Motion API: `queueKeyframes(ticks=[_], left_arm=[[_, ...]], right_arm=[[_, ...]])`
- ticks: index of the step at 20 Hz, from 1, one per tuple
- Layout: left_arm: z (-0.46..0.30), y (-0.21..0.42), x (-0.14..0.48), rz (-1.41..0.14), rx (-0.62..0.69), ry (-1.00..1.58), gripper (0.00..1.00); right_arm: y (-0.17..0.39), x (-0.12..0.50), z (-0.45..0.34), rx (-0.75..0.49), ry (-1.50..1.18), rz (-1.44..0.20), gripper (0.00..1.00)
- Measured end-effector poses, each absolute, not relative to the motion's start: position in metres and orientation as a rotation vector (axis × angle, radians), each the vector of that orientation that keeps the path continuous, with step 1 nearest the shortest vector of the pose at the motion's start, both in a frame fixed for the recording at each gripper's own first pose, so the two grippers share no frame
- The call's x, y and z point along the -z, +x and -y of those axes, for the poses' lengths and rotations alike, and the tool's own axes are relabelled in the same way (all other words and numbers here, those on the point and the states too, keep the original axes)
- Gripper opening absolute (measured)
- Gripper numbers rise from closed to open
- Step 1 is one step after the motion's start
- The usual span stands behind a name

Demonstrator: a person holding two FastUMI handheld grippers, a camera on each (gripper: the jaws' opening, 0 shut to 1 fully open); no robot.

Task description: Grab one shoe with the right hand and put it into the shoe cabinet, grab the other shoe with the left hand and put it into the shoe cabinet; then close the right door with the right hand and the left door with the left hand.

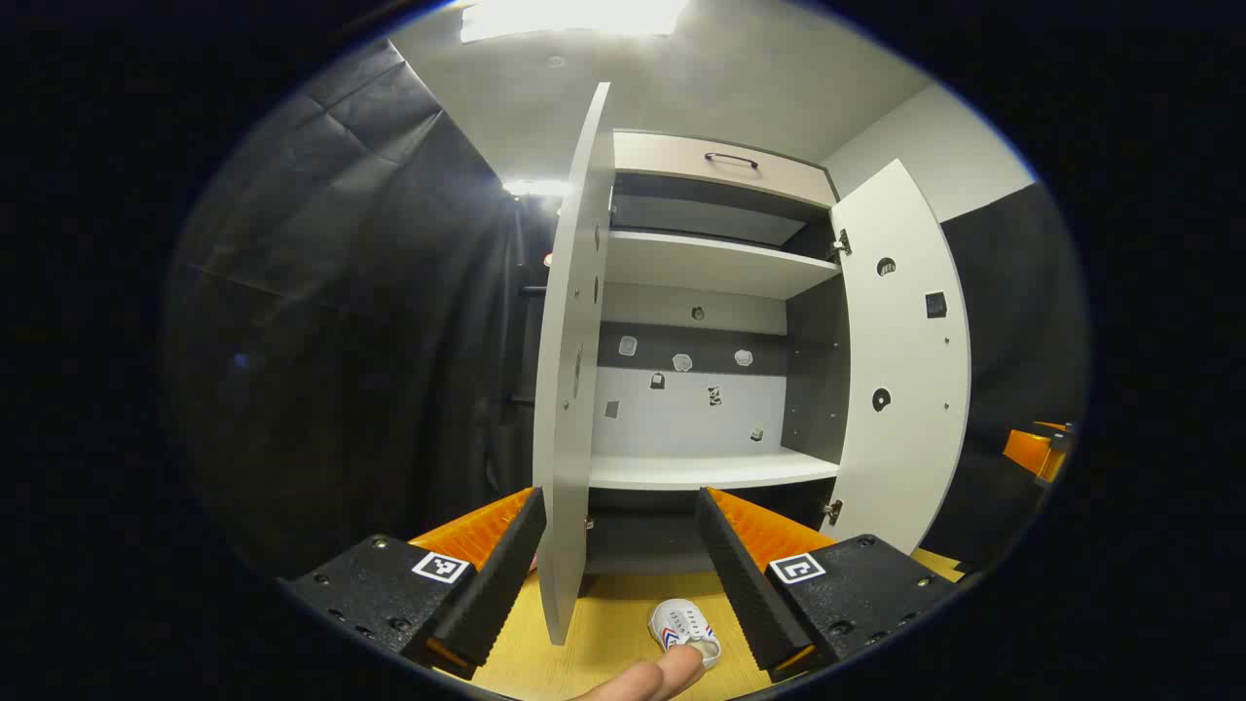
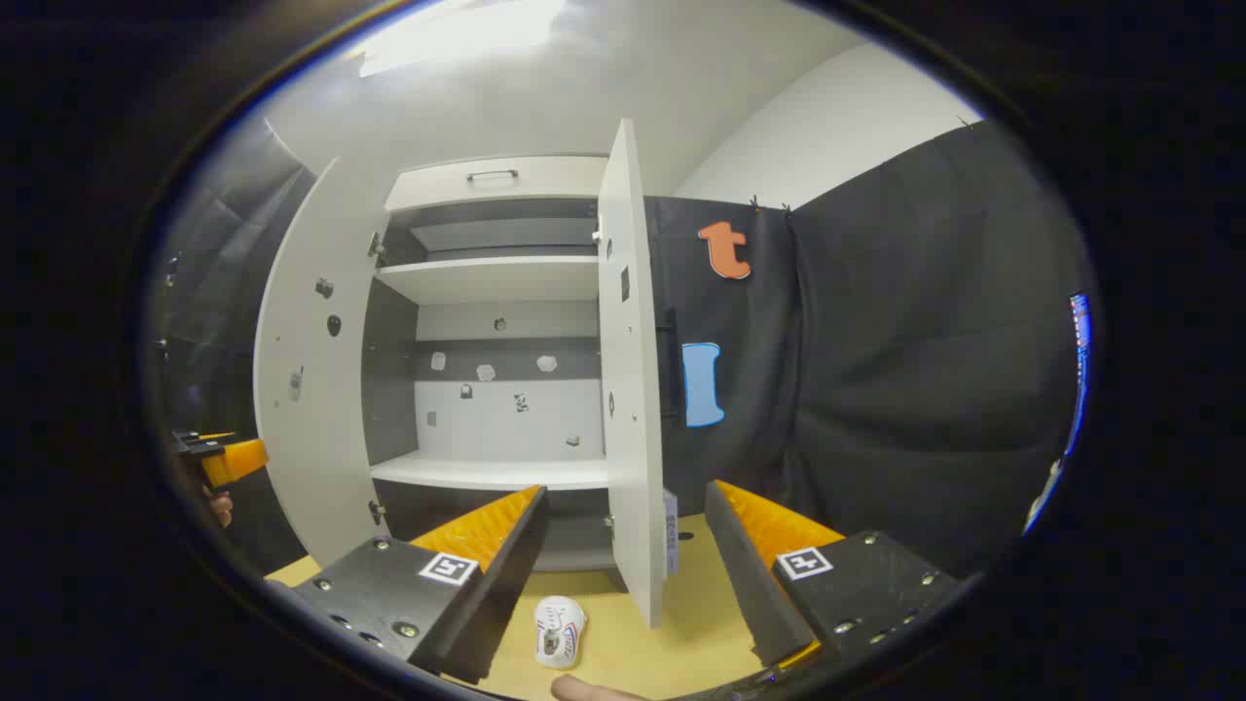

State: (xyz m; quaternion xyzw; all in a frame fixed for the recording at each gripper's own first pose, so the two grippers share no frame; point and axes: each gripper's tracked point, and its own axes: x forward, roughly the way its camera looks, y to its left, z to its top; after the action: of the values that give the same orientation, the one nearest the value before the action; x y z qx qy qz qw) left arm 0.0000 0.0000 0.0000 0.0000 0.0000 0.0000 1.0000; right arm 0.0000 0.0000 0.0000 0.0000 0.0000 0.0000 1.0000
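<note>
The shoe cabinet (image 1: 701, 263) stands ahead with both doors swung open. In the left gripper view the left door (image 1: 569, 389) is edge-on between my fingers and the right door (image 1: 905, 370) faces me. A small white shoe (image 1: 686, 628) with red and blue stripes lies on the wooden floor below my left gripper (image 1: 620, 501), which is open and holds nothing. In the right gripper view the white shoe (image 2: 560, 618) lies beneath my open right gripper (image 2: 625, 492), just left of the edge-on right door (image 2: 633, 389). The left door (image 2: 307, 389) faces that view.
A fingertip (image 1: 652, 682) pokes in at the bottom by the shoe. The other gripper's orange part (image 1: 1040, 448) shows far right, and the left one (image 2: 219, 458) far left in the right gripper view. A white lower shelf (image 1: 711, 472) and a drawer handle (image 1: 730, 159) are ahead. Black cloth walls stand on both sides.
</note>
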Motion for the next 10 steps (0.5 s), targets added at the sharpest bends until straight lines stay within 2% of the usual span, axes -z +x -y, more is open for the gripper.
queueKeyframes(ticks=[6,8,10], left_arm=[[0.008,-0.005,-0.008,0.043,0.024,0.018,0.96],[0.009,-0.005,-0.008,0.055,0.025,0.024,0.93],[0.005,-0.004,-0.004,0.051,0.013,0.014,0.96]], right_arm=[[-0.003,0.012,-0.005,-0.059,0.037,-0.041,0.96],[0.001,0.015,0.0,-0.044,0.025,-0.043,0.96],[0.002,0.02,0.0,-0.032,0.023,-0.054,0.96]])
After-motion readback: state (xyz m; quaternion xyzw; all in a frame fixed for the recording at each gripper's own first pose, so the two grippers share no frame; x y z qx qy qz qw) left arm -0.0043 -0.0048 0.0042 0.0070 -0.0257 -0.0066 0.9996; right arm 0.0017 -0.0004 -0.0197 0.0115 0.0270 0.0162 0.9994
